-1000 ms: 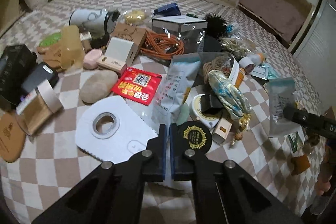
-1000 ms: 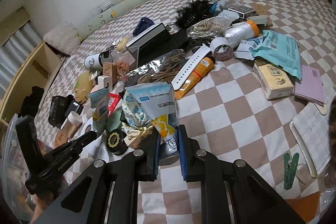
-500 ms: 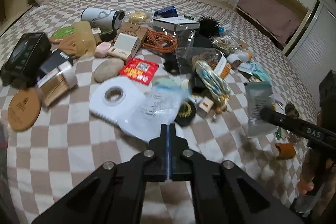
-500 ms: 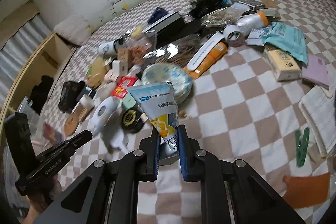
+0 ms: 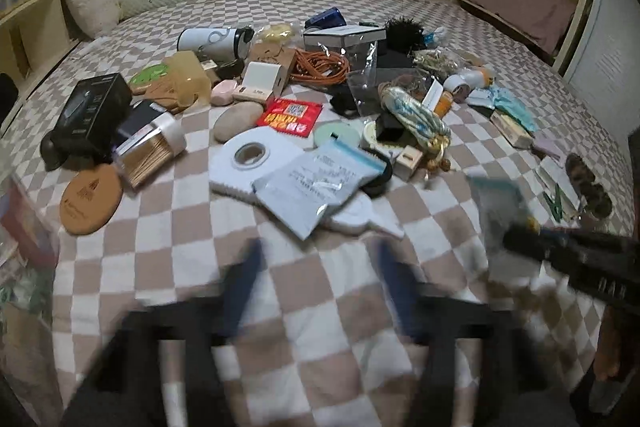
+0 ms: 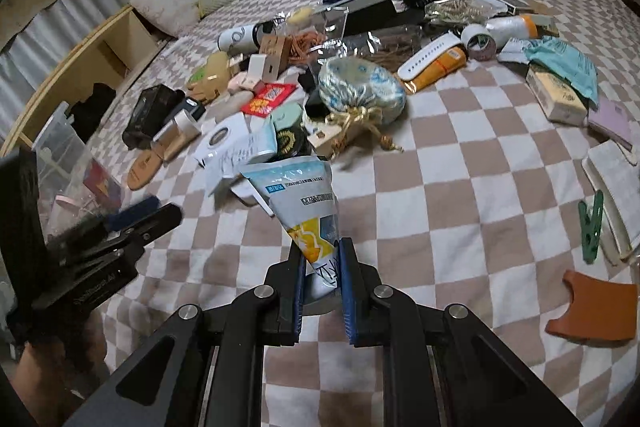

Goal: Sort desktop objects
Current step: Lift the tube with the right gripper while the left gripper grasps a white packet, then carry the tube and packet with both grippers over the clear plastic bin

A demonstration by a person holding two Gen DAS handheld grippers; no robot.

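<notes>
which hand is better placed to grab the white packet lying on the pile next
Left. The left gripper has just opened its jaws, with nothing between them, and faces the white packet just ahead. The right gripper is shut on a blue-and-yellow pouch.

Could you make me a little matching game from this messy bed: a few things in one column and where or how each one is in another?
Things:
1. blue-and-white pouch
2. green clothespin
3. white thermos
4. left tongs

States:
A. lying on its side at the far end of the pile
B. open, with nothing between them
C. pinched in the right tongs, lifted off the blanket
D. lying apart from the pile, near an orange piece

Pairs: 1-C, 2-D, 3-A, 4-B
</notes>
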